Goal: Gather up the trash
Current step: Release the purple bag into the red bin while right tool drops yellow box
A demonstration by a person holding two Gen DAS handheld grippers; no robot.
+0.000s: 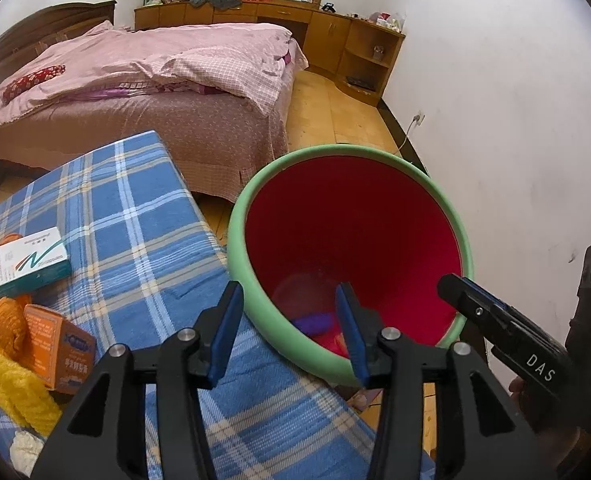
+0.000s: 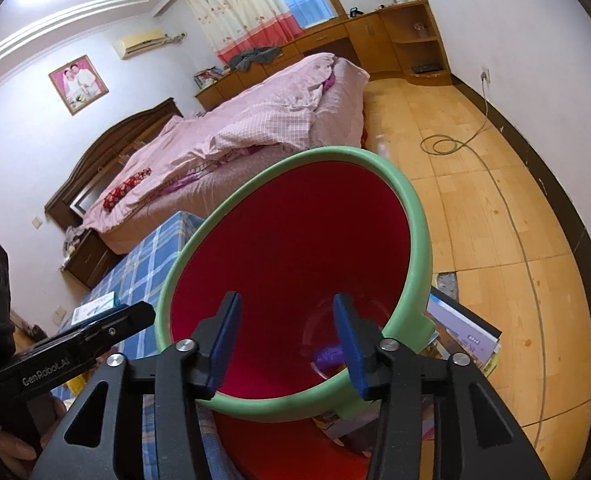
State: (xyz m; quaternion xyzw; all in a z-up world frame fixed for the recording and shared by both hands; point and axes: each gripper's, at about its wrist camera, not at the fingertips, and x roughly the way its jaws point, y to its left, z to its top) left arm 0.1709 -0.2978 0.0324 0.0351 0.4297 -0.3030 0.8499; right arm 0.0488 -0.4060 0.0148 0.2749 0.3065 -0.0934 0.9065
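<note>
Landmark: a red bin with a green rim [image 1: 375, 152], standing on the wooden floor [image 2: 495, 240] just beside a surface covered in blue checked cloth [image 1: 135, 216].
Left gripper [image 1: 289, 328]: blue-padded fingers spread apart, holding nothing; one finger over the cloth, the other over the bin's near rim.
Right gripper [image 2: 287, 340]: fingers also spread apart and empty, poised above the bin's opening.
Inside the bin: a purple item [image 1: 311, 322] lies at the bottom; what it is cannot be told.
Trash on the cloth, left of the bin: a white and teal box [image 1: 27, 262], an orange box [image 1: 61, 348], an orange netted bundle [image 1: 9, 324] and a fuzzy yellow strip [image 1: 11, 384], clustered close together.
Right of the bin: a stack of books or papers [image 2: 463, 332] on the floor, touching the bin's side.
Behind the bin: a bed with pink bedding [image 1: 167, 60].
</note>
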